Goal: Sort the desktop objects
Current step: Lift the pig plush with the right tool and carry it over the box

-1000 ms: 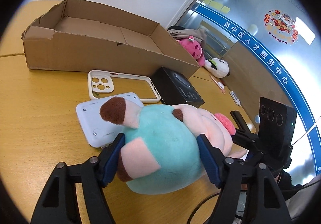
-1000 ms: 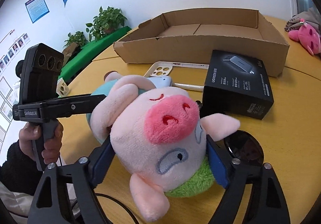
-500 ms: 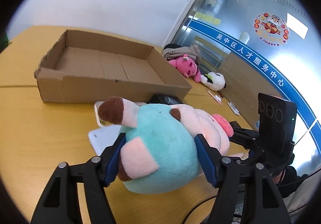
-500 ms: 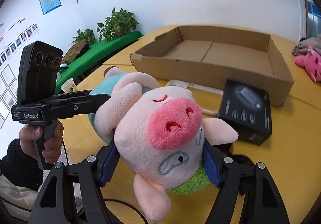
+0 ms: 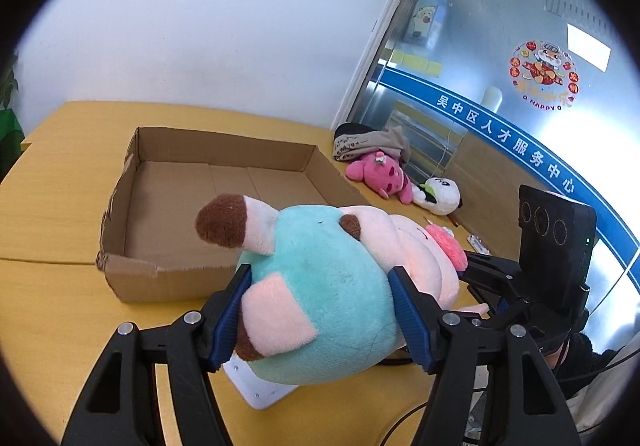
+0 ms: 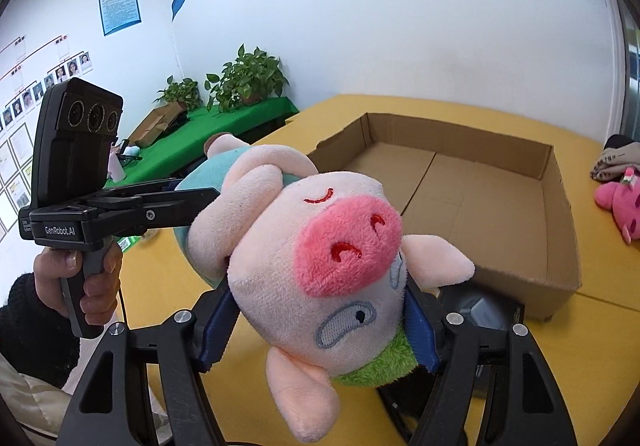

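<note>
A plush pig (image 5: 332, 254) with a teal body, pink head and brown hoof hangs above the yellow table (image 5: 52, 326), held from two sides. My left gripper (image 5: 318, 278) is shut on its teal body, blue pads pressed into the plush. My right gripper (image 6: 320, 298) is shut on the pig's head (image 6: 320, 246), just above its green collar. Beyond the pig lies an empty, open cardboard box (image 5: 120, 278), which also shows in the right wrist view (image 6: 520, 270). A hand (image 6: 92, 286) grips the left gripper's handle.
A white flat device (image 5: 260, 390) lies on the table under the pig. A black box (image 6: 480, 306) sits partly hidden by the pig's head. A pink plush (image 5: 380, 174), a panda plush (image 5: 440, 194) and a cloth pile (image 5: 368, 142) lie at the far right.
Both grippers have risen together with the pig, lifting it off the table. The box now sits lower in view and its inside shows. The phone case has dropped out of sight.
</note>
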The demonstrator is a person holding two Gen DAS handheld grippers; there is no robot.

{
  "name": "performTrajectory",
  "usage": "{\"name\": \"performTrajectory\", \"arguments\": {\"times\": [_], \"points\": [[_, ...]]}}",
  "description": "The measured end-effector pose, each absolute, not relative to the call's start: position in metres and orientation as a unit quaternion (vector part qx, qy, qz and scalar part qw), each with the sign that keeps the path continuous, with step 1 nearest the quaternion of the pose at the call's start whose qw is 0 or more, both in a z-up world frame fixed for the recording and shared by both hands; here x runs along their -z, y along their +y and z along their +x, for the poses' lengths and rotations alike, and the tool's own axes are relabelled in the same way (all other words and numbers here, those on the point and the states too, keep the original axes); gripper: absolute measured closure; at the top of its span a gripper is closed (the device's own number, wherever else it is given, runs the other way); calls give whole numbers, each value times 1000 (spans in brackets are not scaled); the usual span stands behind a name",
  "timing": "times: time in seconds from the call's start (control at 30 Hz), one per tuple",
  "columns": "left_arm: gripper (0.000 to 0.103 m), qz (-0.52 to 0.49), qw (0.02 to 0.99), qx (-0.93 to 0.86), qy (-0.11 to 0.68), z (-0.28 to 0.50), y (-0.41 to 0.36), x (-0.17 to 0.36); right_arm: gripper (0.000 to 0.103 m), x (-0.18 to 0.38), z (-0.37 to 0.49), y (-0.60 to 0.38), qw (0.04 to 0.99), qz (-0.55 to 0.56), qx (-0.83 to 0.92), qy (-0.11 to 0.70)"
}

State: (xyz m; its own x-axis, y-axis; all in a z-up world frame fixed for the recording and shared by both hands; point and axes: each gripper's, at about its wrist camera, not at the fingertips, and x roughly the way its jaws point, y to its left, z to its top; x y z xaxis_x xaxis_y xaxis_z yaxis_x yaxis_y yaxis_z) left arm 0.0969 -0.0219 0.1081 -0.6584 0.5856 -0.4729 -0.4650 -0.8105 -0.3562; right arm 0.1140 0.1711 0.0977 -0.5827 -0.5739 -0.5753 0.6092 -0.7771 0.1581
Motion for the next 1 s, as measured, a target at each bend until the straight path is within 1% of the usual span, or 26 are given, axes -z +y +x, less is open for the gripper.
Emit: {"name": "performTrajectory", "arguments": {"times": [0.3, 0.47, 0.57, 0.77, 0.87, 1.0], "points": [[36, -275, 295, -909, -103, 66, -29, -124, 26, -119, 83, 164, 324, 304, 895, 46], [36, -269, 285, -916, -89, 42, -36, -131, 26, -126, 58, 159, 328, 300, 895, 46], [36, -266, 276, -920, -78, 17, -46, -138, 26, -131, 33, 149, 327, 300, 894, 61], [36, -249, 265, -927, -96, -41, -74, -157, 26, -158, -32, 125, 333, 290, 893, 83], [36, -244, 255, -931, -93, -70, -80, -164, 26, -167, -66, 116, 334, 286, 894, 86], [36, -253, 253, -929, -97, -121, -85, -159, 26, -170, -121, 107, 330, 288, 894, 87]]}}
